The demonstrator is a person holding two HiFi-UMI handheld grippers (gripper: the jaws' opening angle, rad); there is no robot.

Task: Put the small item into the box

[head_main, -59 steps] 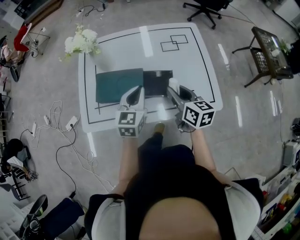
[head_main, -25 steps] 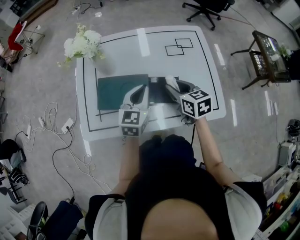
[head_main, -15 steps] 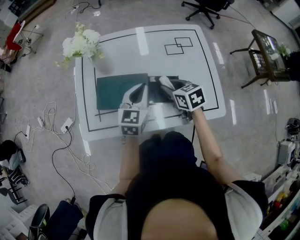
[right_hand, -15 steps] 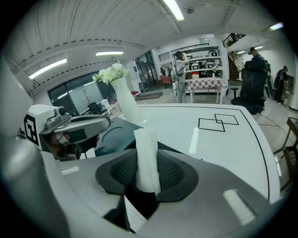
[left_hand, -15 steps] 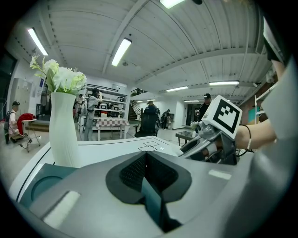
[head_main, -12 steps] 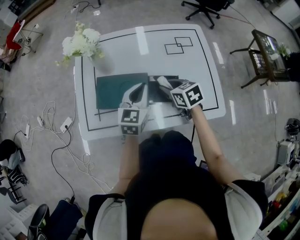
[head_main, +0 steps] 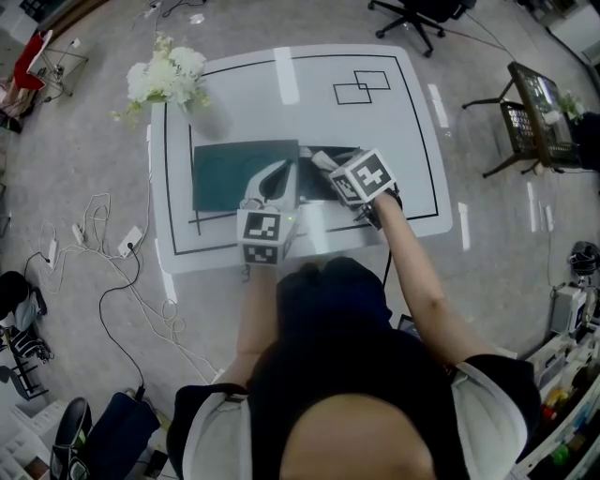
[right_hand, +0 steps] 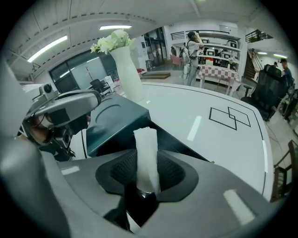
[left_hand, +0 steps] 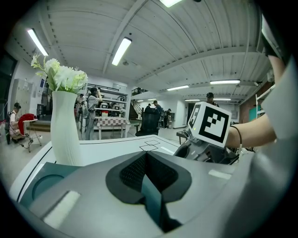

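An open dark box (head_main: 330,157) lies mid-table, its teal lid (head_main: 232,172) folded out to the left. My right gripper (head_main: 325,163) is shut on a small white roll-shaped item (head_main: 321,158) and hangs over the box's opening. In the right gripper view the white item (right_hand: 146,153) sticks out upright between the jaws, with the teal lid (right_hand: 114,122) beyond it. My left gripper (head_main: 280,176) sits at the lid's right edge. In the left gripper view a teal edge (left_hand: 152,197) fills the narrow gap between its closed jaws.
A white vase of flowers (head_main: 174,79) stands on the table's far left corner. Two overlapping squares (head_main: 362,86) are drawn at the far right. Cables (head_main: 112,253) lie on the floor at left. An office chair (head_main: 422,14) and a dark side table (head_main: 539,103) stand beyond the table.
My right gripper has moved left and forward with the white item, from the box's right side to over its opening. The left gripper has stayed at the lid.
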